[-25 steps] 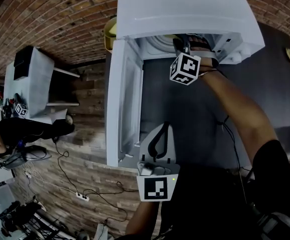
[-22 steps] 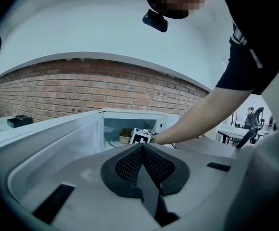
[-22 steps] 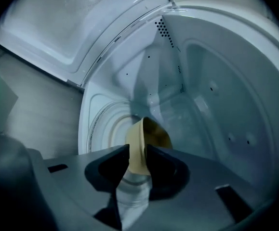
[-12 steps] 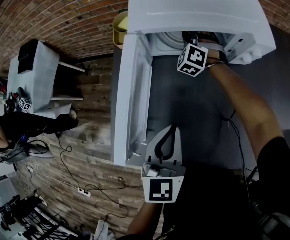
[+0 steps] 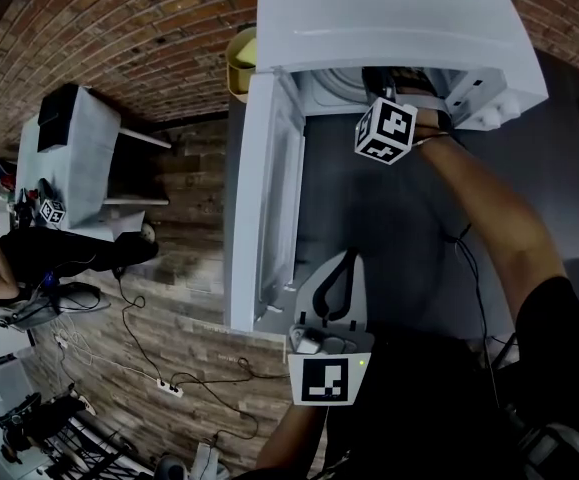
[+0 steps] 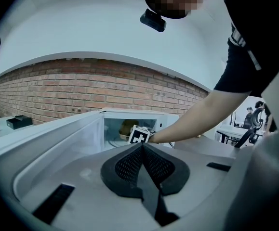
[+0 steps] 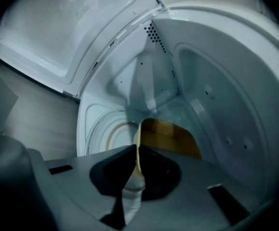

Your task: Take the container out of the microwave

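Observation:
The white microwave [image 5: 389,18] stands on a dark table with its door [image 5: 259,198] swung open to the left. My right gripper [image 7: 137,150] reaches into the cavity. Its jaws have just been closing and now pinch the thin rim of the tan container [image 7: 170,138], which sits on the turntable [image 7: 108,129]. In the head view only its marker cube [image 5: 385,128] and the arm show. The left gripper view shows the container [image 6: 125,128] behind that cube. My left gripper [image 5: 347,258] hovers shut and empty in front of the door's near end.
A yellow object [image 5: 241,58] sits behind the microwave's left corner. The dark table [image 5: 389,228] runs under my right arm. On the left are a white stand [image 5: 69,158], a seated person [image 5: 9,258] and cables on the floor [image 5: 159,368].
The head view has shifted slightly. My right gripper stays at the microwave's mouth and my left gripper holds its place by the door.

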Motion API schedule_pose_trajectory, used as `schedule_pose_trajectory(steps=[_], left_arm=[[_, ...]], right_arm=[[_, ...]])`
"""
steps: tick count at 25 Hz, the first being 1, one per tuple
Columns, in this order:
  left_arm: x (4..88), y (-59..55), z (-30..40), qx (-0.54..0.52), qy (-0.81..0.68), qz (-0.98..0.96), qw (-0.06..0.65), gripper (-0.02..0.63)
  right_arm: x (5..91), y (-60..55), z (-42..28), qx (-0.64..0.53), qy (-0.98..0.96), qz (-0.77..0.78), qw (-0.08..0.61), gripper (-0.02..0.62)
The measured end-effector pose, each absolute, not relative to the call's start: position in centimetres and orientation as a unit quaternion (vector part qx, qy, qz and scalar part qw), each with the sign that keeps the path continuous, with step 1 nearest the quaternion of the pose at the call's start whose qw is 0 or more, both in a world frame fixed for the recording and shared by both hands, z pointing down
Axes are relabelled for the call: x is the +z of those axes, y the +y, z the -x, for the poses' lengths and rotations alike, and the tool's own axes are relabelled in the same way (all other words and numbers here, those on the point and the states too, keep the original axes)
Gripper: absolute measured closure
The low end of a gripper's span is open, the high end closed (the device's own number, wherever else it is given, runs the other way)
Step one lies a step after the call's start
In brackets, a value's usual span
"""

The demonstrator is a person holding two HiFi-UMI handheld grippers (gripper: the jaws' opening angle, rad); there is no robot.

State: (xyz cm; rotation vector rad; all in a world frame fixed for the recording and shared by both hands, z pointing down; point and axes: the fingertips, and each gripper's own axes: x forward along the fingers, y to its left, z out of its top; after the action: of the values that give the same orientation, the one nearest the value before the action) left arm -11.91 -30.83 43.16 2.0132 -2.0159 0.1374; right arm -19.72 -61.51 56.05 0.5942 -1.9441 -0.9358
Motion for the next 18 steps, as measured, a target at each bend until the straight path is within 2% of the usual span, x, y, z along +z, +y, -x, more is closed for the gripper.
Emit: schedule_pose_trajectory(steps=[7,18], left_arm=[[42.5,-30.7,10.4,0.048,-0.691,-0.709,0.136,0.600],[41.9,-28.4,8.8,0.061,-0.687,-0.713,0.128,0.600]], right_arm=[[53.9,-55.9,19.5,-0.372,-0.819,-0.187,0.394,0.515],[52.6,-45.0,14.4,-0.305,-0.873,-0.102,0.366,0.515]])
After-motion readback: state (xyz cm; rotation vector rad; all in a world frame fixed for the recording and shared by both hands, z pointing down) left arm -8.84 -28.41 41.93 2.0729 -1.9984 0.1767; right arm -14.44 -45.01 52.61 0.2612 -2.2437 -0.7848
